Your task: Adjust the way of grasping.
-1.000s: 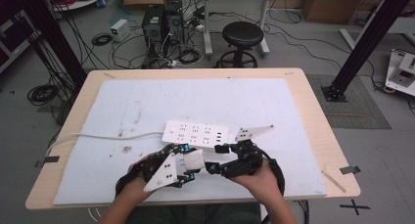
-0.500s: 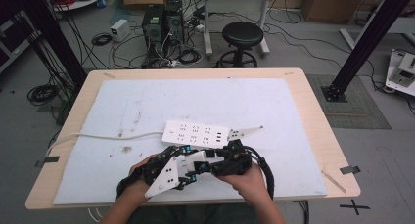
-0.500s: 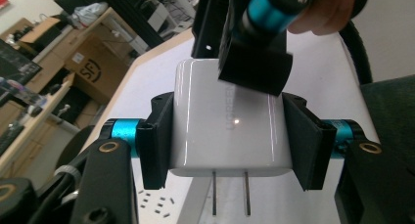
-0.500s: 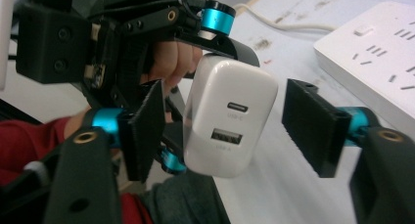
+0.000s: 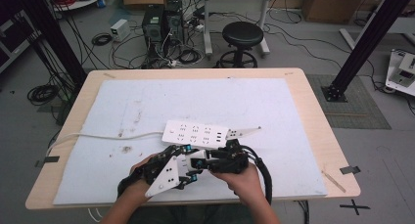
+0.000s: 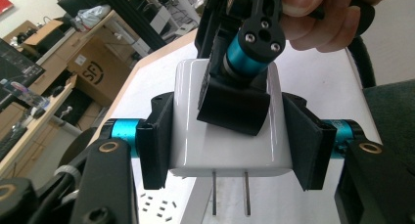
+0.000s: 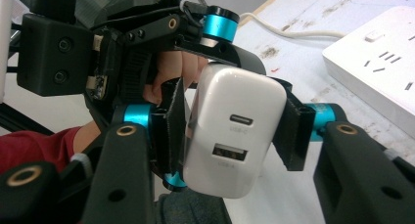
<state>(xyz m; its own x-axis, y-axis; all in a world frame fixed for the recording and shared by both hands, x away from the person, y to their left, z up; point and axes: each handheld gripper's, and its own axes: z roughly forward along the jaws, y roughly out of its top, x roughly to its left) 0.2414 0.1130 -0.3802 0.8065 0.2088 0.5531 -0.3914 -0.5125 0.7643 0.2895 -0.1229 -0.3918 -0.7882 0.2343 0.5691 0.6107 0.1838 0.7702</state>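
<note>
My left gripper (image 6: 230, 138) is shut on a white charger (image 6: 222, 145), one pad on each narrow side, with its two metal prongs pointing down in the left gripper view. The right gripper (image 7: 232, 131) faces the charger's (image 7: 235, 136) end with the two ports. Its jaws have just been closing, with the charger between them. Its pads stand close along the two broad faces, and a thin gap shows at the left pad (image 7: 175, 121). In the high view both grippers meet near the table's front edge around the charger (image 5: 190, 161), just in front of a white power strip (image 5: 195, 133).
The power strip's white cable (image 5: 112, 135) runs left off the white mat (image 5: 274, 111) that covers the wooden table. Behind the table stand a black stool (image 5: 242, 35), computer towers (image 5: 164, 23) and loose floor cables. A black frame post (image 5: 364, 43) rises at the right.
The right gripper has moved left up to the left gripper, and its jaws have come in around the charger. The left gripper has kept its place and its hold.
</note>
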